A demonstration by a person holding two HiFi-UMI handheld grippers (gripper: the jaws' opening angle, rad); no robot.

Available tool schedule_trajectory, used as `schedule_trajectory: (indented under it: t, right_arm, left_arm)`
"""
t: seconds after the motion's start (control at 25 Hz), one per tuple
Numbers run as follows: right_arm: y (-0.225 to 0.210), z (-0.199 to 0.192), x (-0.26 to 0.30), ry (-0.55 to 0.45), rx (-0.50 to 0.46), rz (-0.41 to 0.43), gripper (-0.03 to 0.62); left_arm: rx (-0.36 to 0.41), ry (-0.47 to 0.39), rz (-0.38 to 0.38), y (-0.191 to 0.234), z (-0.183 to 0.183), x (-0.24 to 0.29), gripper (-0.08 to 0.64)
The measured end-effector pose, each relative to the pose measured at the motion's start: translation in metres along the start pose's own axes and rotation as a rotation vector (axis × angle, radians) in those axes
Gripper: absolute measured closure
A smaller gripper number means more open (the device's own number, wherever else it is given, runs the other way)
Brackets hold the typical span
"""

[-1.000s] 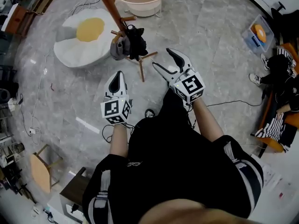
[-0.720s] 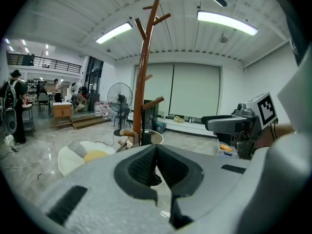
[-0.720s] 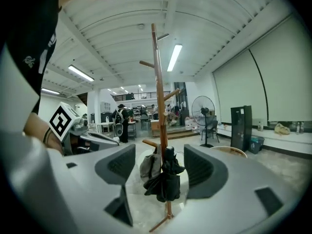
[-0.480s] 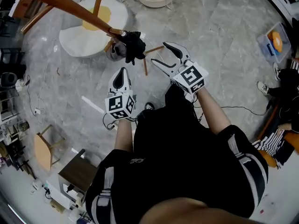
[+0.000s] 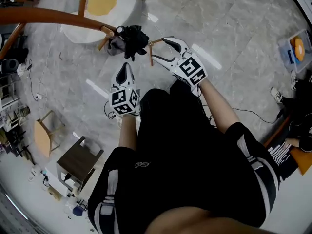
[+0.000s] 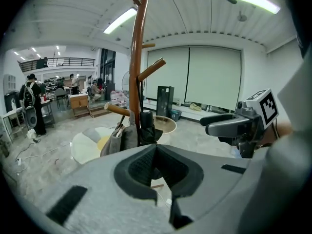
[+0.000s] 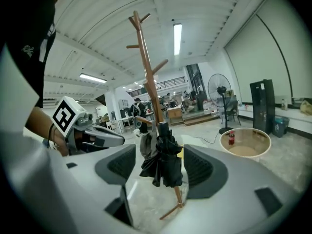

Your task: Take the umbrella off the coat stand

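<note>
Approach: I am aiming the right gripper [image 5: 160, 48], jaws apart and empty, at the umbrella [image 5: 132, 38] at its ten o'clock; left gripper [image 5: 125, 68] jaws closed. Next, I judge: clamping, unhooking from the coat stand [image 5: 53, 17].

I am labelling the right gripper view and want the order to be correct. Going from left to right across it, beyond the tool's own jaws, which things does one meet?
left tool → black umbrella → beige tub
</note>
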State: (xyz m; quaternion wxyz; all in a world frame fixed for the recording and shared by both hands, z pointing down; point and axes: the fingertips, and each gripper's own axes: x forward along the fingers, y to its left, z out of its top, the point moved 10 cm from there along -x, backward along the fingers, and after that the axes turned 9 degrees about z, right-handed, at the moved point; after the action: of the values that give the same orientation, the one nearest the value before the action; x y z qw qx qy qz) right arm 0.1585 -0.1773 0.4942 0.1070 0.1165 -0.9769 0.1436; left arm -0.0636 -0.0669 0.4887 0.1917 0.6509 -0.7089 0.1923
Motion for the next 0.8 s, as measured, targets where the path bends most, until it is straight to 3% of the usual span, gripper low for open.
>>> schedule_trajectory:
  t: [0.28, 0.8]
  right_arm:
    - [-0.027, -0.023, 0.046, 0.02, 0.046, 0.05, 0.267]
    - [-0.056, -0.045, 0.123, 0.074, 0.086, 0.076, 0.205]
  left_arm:
    - [-0.009, 0.057, 0.045, 0.014, -0.018, 0.022, 0.561]
    - [-0.007, 0.129, 0.035, 0.056, -0.029, 0.048, 0.561]
